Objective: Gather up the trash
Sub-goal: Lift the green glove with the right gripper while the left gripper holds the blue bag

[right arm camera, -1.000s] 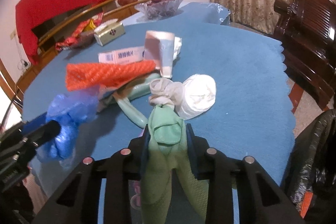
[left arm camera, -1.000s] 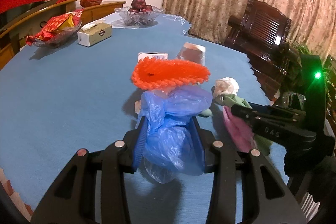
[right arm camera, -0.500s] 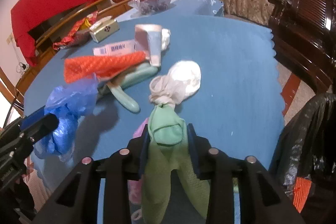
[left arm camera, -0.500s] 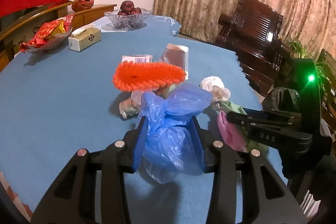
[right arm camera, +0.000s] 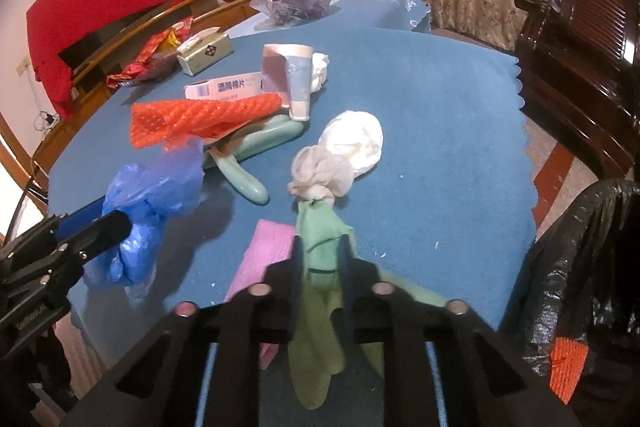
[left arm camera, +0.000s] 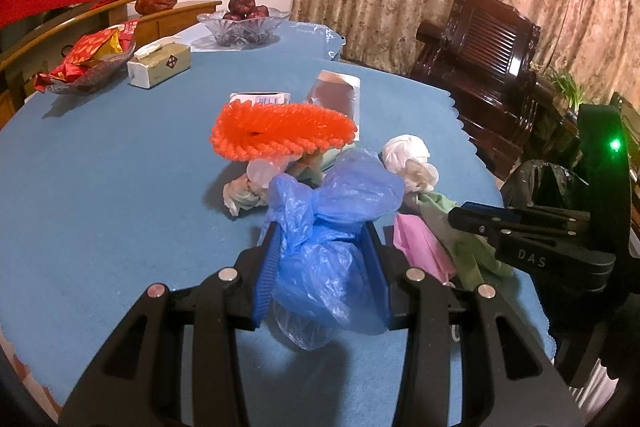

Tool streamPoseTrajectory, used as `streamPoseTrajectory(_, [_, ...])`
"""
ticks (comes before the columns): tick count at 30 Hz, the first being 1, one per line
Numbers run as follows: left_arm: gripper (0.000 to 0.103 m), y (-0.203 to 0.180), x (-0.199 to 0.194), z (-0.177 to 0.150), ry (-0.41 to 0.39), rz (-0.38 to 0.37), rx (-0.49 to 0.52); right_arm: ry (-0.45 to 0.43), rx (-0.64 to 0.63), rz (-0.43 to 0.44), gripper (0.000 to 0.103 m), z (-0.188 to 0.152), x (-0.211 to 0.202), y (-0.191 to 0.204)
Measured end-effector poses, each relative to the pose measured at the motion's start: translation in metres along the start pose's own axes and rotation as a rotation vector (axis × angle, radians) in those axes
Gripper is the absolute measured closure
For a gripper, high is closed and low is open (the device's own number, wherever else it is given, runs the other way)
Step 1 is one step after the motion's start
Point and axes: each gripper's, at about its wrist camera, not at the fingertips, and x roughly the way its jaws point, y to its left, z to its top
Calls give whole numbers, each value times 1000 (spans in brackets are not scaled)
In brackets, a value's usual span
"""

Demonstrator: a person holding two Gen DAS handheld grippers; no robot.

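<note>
My left gripper (left arm camera: pixel 324 239) is shut on a crumpled blue plastic bag (left arm camera: pixel 328 259), held just above the blue table (left arm camera: pixel 100 187); it also shows in the right wrist view (right arm camera: pixel 148 203). My right gripper (right arm camera: pixel 320 247) is shut on a green cloth (right arm camera: pixel 320 267) with a pink cloth (right arm camera: pixel 264 255) beside it, near the table's edge. Ahead lie an orange foam net (left arm camera: pixel 280 135), a paper cup (right arm camera: pixel 290 79), a white box (right arm camera: pixel 224 89), a white crumpled wad (right arm camera: pixel 354 139), a knotted grey rag (right arm camera: pixel 320 171) and pale green tubes (right arm camera: pixel 256 151).
A black trash bag (right arm camera: pixel 580 267) hangs open beside the table at right, with orange net inside. A tissue box (left arm camera: pixel 160 63), a snack dish (left arm camera: pixel 92 59) and a glass fruit bowl (left arm camera: pixel 244 27) stand at the far side. A dark wooden chair (left arm camera: pixel 488 43) stands to the right.
Both grippers have drawn back toward the table's near edge with their loads. The green cloth has pulled away from the knotted rag and white wad; the pink cloth now shows beside it.
</note>
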Motion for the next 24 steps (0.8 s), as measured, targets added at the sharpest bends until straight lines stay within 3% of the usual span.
streamPoseTrajectory(5, [64,-3,-2,2,-6,-4,8,-11,-23,-4,99,2,-4,5])
streamPoseTrajectory(11, [64,-5,-3,2,-7,-2,12,-17,-4,-32,74,-1,-3,0])
streamPoseTrajectory(13, [64,-6,-2,2,-4,-3,7,-13,2,-52,56,-1,-1,-2])
streamPoseTrajectory(14, [64,-7,-1,1,-2,-2,6,-7,5,-62,54,-1,3,-4])
streamPoseTrajectory(22, [64,-4,7,-2,14,3,-4,36,20,-67,53,-6,27,-14])
streamPoseTrajectory(24, [64,-3,9,-2,17,3,-4,43,32,-52,61,-5,27,-17])
